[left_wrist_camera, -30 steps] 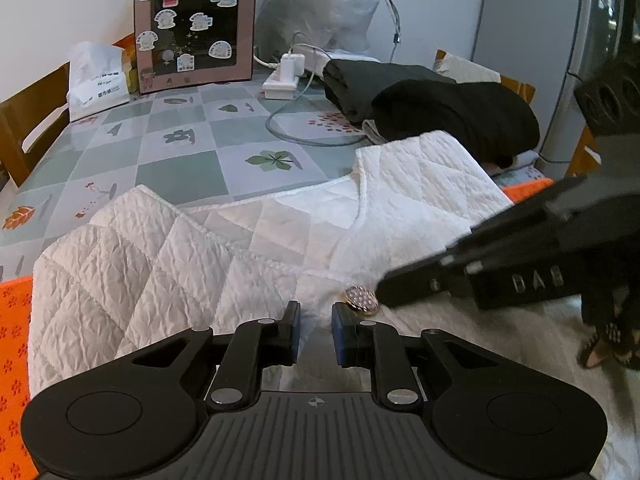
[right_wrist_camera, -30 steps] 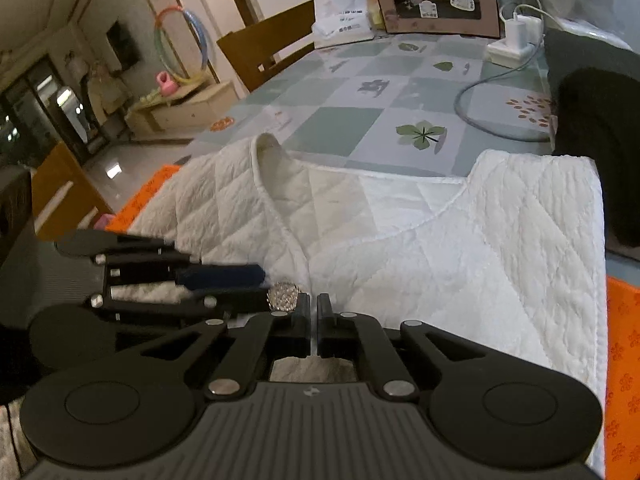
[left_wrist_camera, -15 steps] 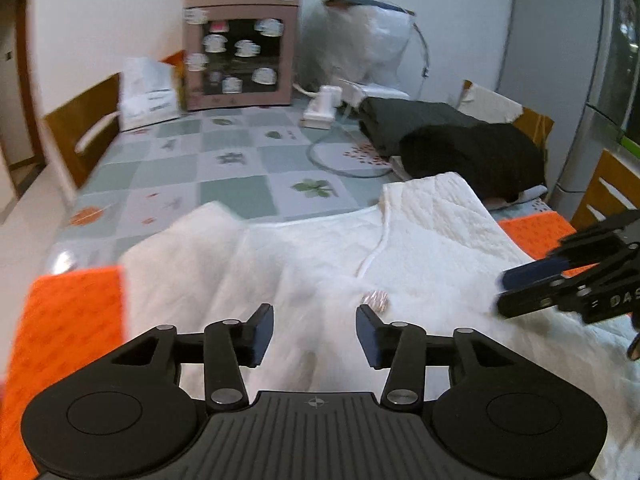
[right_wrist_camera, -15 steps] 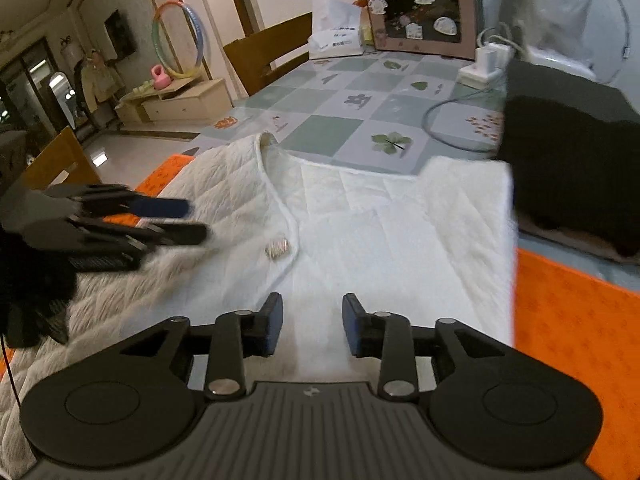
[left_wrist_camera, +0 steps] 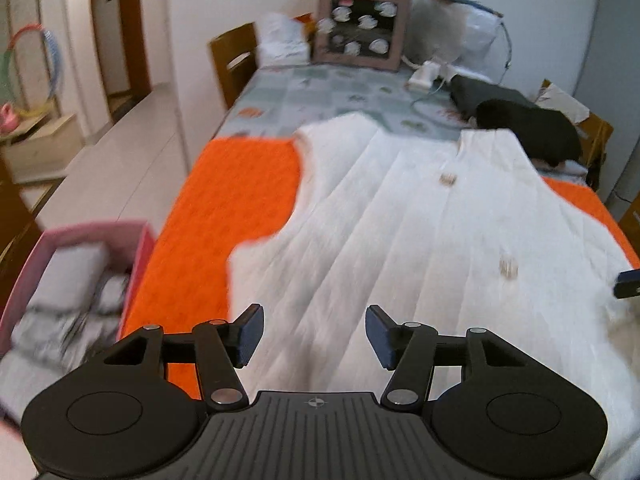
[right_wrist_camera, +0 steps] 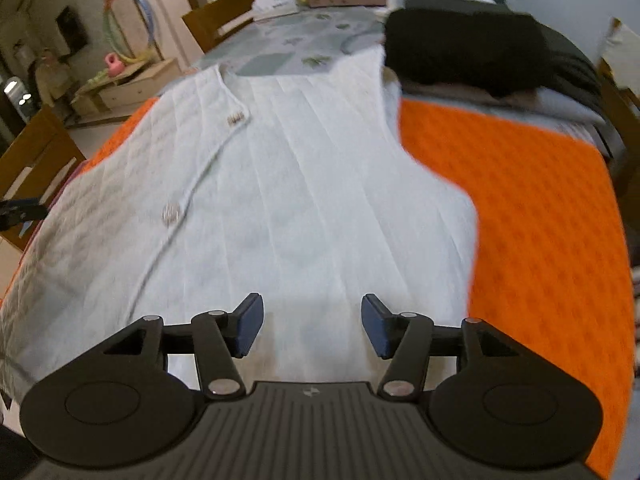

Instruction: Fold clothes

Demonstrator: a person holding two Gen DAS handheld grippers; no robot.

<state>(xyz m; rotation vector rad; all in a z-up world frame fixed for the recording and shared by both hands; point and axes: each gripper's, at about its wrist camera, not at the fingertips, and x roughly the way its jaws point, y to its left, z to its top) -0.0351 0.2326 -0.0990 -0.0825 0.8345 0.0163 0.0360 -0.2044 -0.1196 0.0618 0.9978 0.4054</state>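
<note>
A white quilted vest with sparkly buttons lies flat, front up, on an orange mat; it also shows in the right wrist view on the mat. My left gripper is open and empty above the vest's lower left part. My right gripper is open and empty above the vest's lower right part. The tip of the right gripper shows at the right edge of the left wrist view, and the left gripper's tip at the left edge of the right wrist view.
A pile of dark clothes lies beyond the vest at the right. A pink box, a charger with cable and bags stand at the table's far end. A pink basket with grey clothes sits left of the table. Wooden chairs stand around.
Both grippers let go of the vest near its top button, opened wide, and pulled back toward the vest's lower part. The whole vest is now in view.
</note>
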